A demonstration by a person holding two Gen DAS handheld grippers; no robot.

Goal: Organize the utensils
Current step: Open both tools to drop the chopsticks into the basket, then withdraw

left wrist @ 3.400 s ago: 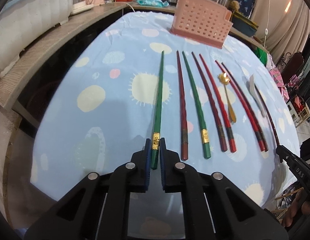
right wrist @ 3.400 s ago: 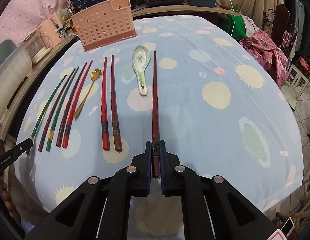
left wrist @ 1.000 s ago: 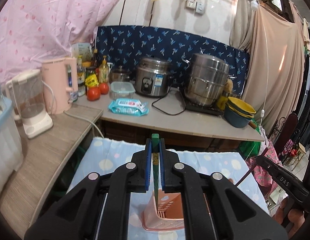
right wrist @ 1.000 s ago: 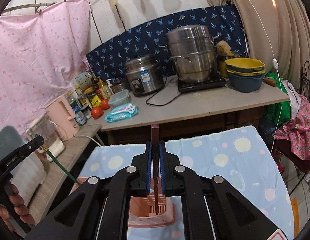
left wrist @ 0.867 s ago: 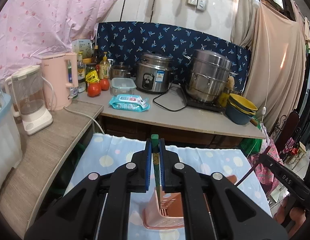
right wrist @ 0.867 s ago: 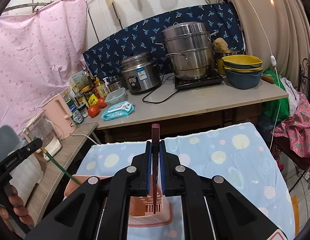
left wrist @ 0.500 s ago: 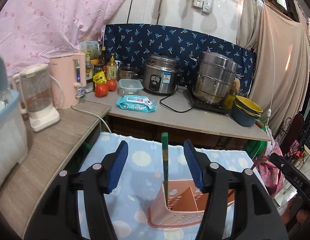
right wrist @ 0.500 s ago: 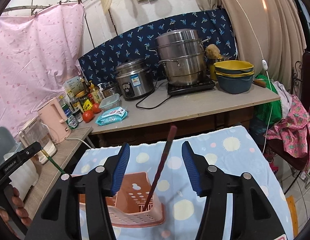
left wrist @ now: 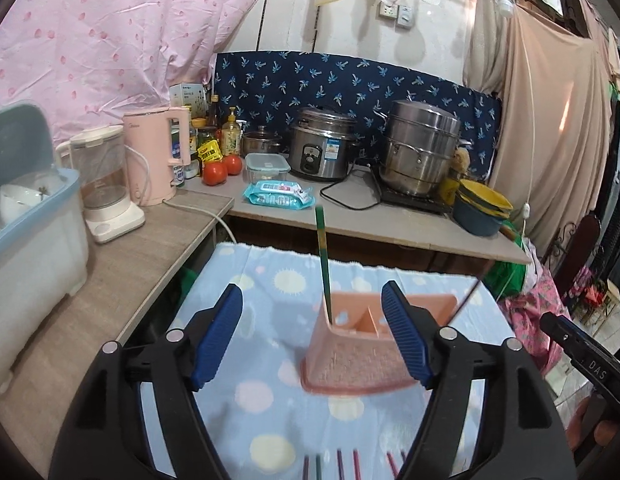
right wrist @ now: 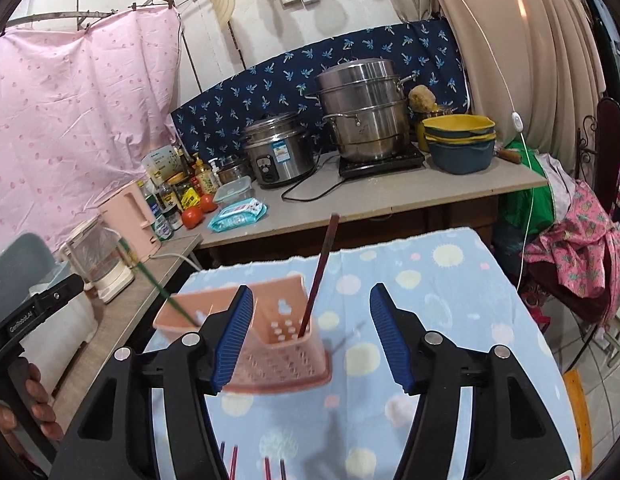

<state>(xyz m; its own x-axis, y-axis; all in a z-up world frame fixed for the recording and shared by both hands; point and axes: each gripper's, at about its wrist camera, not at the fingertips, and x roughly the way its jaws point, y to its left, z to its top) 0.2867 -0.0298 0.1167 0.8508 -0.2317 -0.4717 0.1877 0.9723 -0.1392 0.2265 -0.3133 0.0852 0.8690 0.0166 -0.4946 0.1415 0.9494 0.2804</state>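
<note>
Chopsticks stand in the pink basket ahead of both opening, empty tools.

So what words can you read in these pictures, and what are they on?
"DAS": on the right gripper, its black body, left wrist view.
"GenRobot.AI": on the left gripper, right wrist view.
Too small or blurred: rice cooker sticker, wipes pack, bottles, box.

Right hand-held gripper jaws opening; dark red chopstick leans in pink basket.
</note>
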